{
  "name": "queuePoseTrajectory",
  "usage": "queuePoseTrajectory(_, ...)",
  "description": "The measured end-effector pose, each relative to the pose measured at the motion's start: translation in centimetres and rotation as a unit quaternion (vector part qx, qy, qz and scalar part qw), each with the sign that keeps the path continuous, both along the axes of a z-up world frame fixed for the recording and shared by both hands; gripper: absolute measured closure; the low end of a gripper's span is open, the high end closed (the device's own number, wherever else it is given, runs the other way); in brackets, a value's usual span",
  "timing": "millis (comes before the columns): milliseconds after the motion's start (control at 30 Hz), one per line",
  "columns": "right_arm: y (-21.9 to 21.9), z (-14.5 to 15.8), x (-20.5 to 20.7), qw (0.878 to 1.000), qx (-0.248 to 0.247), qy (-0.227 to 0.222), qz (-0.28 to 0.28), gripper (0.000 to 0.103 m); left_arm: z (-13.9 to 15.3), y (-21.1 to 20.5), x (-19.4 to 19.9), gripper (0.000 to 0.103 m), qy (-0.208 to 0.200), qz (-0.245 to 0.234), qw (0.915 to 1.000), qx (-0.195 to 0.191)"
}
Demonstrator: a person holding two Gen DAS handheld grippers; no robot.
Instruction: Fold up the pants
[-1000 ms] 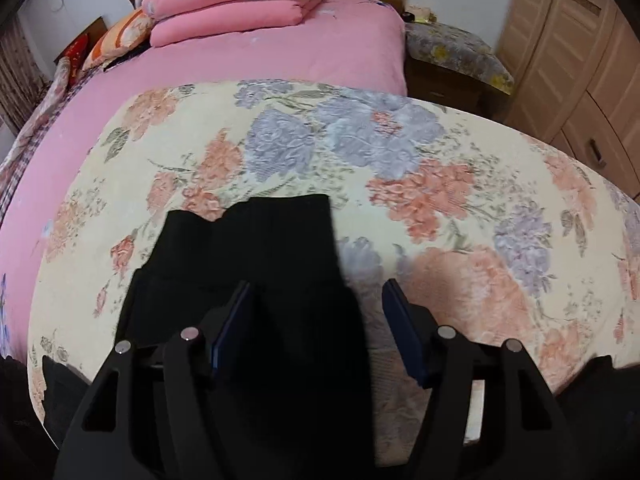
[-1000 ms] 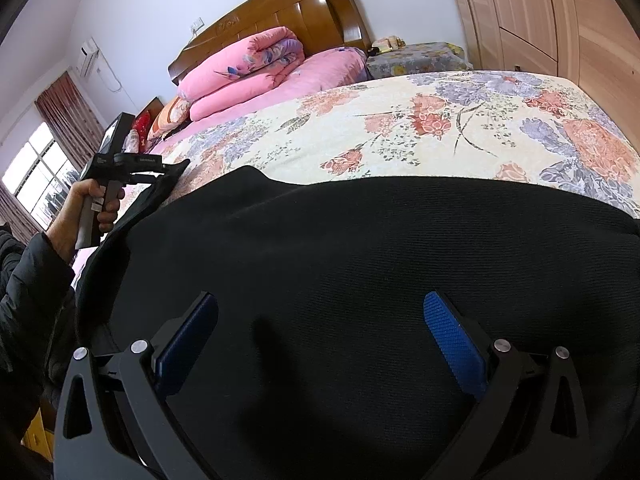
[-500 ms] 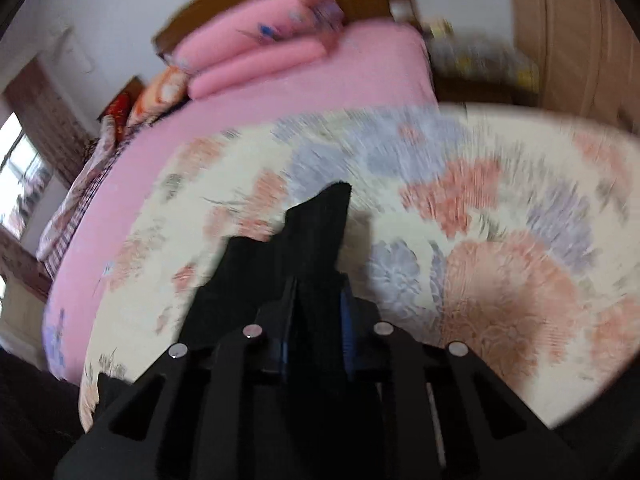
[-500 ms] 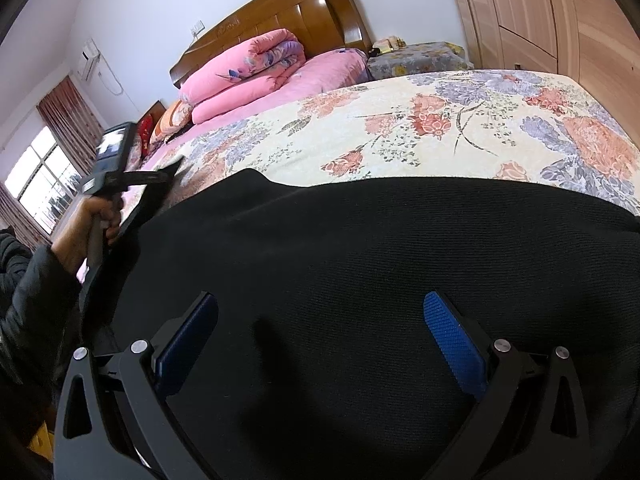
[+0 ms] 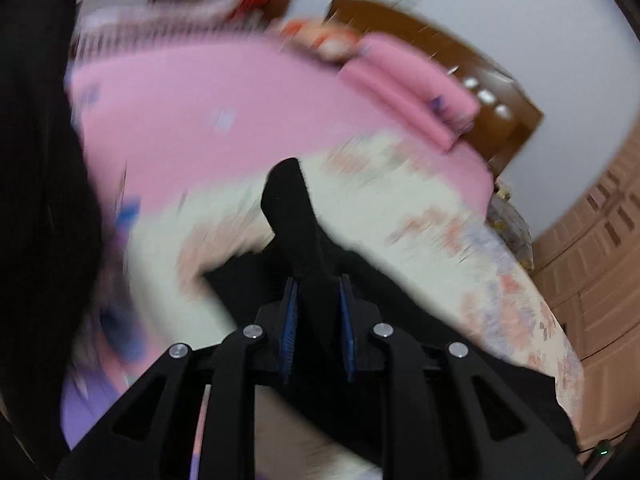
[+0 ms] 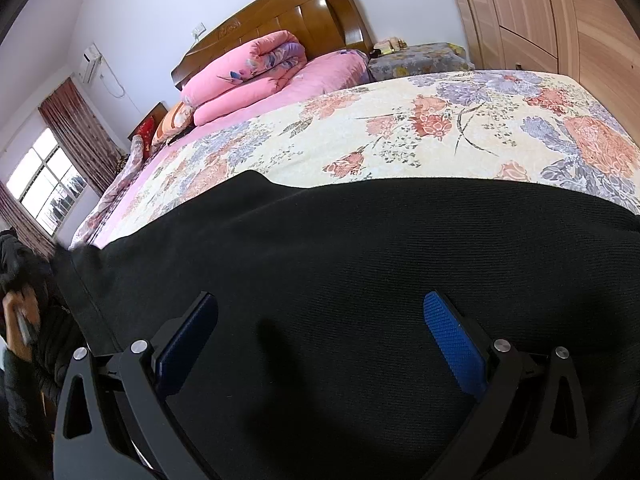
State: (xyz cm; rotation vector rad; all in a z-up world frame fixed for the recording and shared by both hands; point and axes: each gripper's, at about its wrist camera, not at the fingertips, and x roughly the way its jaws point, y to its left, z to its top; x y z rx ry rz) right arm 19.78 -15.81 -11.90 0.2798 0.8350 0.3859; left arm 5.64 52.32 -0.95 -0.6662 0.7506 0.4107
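Note:
Black pants [image 6: 360,248] lie spread on the floral bedcover [image 6: 440,128]. My right gripper [image 6: 320,300] hovers just over the wide black cloth, open, its blue pads far apart with nothing pinched between them. In the blurred left wrist view, my left gripper [image 5: 319,280] is shut on a narrow bunch of the pants [image 5: 292,208]. That black cloth sticks up past the fingertips and trails down to the bedcover [image 5: 420,208]. In the right wrist view the left gripper itself is hidden; only a hand [image 6: 18,320] shows at the left edge.
A folded pink quilt [image 6: 244,80] and pillows lie by the wooden headboard [image 6: 304,12]. A cloth-covered nightstand [image 6: 416,56] and wooden wardrobe doors [image 6: 560,20] stand on the right. A curtained window [image 6: 44,184] is at far left, with the person's dark sleeve [image 6: 48,344] below it.
My left gripper went from open over the pant end to shut on it, then swung sideways with the cloth while rolling. The hand dropped low at the left of the right wrist view. The right gripper stayed still.

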Motion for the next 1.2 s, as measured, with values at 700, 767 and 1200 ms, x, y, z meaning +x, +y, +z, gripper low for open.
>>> queuePoseTrajectory(700,0.4,-0.2,0.2,1.0,-0.013,0.002,-0.003,0.004,-2.0,-23.2,-2.3,0.012,0.065,-0.192,0.9086,0.365)
queuePoseTrajectory(767,0.3,-0.2,0.1,1.0,-0.012,0.002,-0.003,0.004,-5.2,-23.0,-2.1,0.009,0.101,-0.215,0.9017,0.361)
queuePoseTrajectory(1200,0.5,-0.2,0.3,1.0,-0.021,0.007,-0.002,0.004,4.1,-13.1,2.4,0.005,0.008,-0.189,0.9678,0.166)
